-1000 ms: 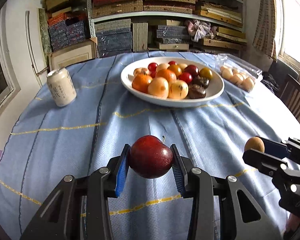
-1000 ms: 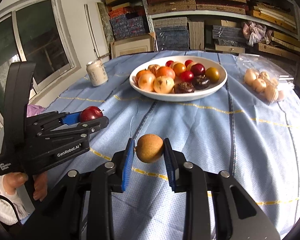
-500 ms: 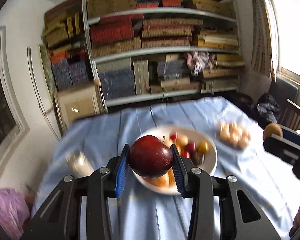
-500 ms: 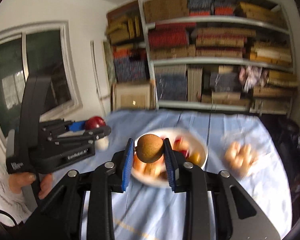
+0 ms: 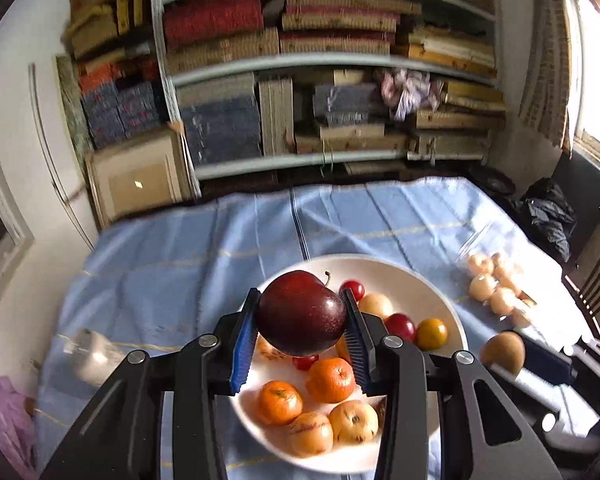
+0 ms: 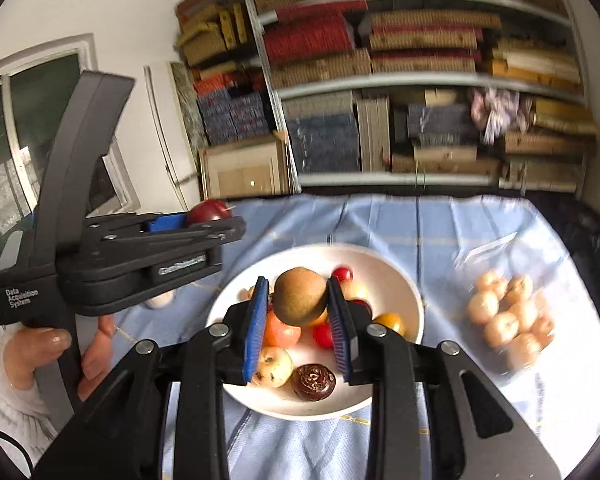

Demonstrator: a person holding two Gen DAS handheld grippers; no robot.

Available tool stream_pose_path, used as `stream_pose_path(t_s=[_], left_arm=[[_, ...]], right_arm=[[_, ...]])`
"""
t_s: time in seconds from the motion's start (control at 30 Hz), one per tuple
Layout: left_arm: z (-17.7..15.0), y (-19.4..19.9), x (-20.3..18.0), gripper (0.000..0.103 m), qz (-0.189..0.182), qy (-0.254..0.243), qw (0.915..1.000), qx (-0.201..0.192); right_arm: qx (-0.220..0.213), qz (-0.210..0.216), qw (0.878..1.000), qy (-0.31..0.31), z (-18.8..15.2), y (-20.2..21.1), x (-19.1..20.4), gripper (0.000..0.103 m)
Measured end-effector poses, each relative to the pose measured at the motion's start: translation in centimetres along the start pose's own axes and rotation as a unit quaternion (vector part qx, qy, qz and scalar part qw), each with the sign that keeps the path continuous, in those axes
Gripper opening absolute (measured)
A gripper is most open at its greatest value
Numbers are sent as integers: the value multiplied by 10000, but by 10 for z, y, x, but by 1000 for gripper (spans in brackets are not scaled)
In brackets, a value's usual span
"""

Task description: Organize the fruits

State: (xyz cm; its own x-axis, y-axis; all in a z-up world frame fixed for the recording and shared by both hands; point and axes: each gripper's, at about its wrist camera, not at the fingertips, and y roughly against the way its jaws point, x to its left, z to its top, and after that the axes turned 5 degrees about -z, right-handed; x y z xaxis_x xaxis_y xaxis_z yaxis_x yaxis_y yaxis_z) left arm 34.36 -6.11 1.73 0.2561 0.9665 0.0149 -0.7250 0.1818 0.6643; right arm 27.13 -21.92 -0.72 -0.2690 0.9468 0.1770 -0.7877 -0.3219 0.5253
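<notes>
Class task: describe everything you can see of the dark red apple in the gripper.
The apple is round, glossy and dark red, shading to near-purple, with a thin curved stem on top. It sits upright, clamped at its sides between the blue pads of the left gripper, held in the air above the white plate. Nothing else touches it.

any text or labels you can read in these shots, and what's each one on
"Data Acquisition System": white print low on the handle of the left claw, seen from the right wrist view.
A white logo on the side of that same claw's body: too blurred to read.
The can on the tablecloth: blurred, no print readable.
The books on the shelves: spines blurred, nothing readable.
</notes>
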Motion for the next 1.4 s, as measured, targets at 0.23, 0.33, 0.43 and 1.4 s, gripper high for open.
stream_pose_path(t_s=[0.23, 0.33, 0.43, 1.4], left_arm=[[-15, -69, 21, 40, -69, 202, 9986, 491], [-19, -88, 29, 40, -95, 266, 9977, 624], [-21, -100, 31, 40, -117, 286, 9971, 695], [-13, -88, 23, 58, 26, 184, 9990, 403]], right_arm=[[398, -16, 9991, 112, -19, -54, -7, 29], [540, -6, 9985, 124, -26, -71, -11, 29], [674, 23, 9976, 131, -33, -82, -13, 29], [628, 81, 9979, 170, -33, -82, -17, 39]])
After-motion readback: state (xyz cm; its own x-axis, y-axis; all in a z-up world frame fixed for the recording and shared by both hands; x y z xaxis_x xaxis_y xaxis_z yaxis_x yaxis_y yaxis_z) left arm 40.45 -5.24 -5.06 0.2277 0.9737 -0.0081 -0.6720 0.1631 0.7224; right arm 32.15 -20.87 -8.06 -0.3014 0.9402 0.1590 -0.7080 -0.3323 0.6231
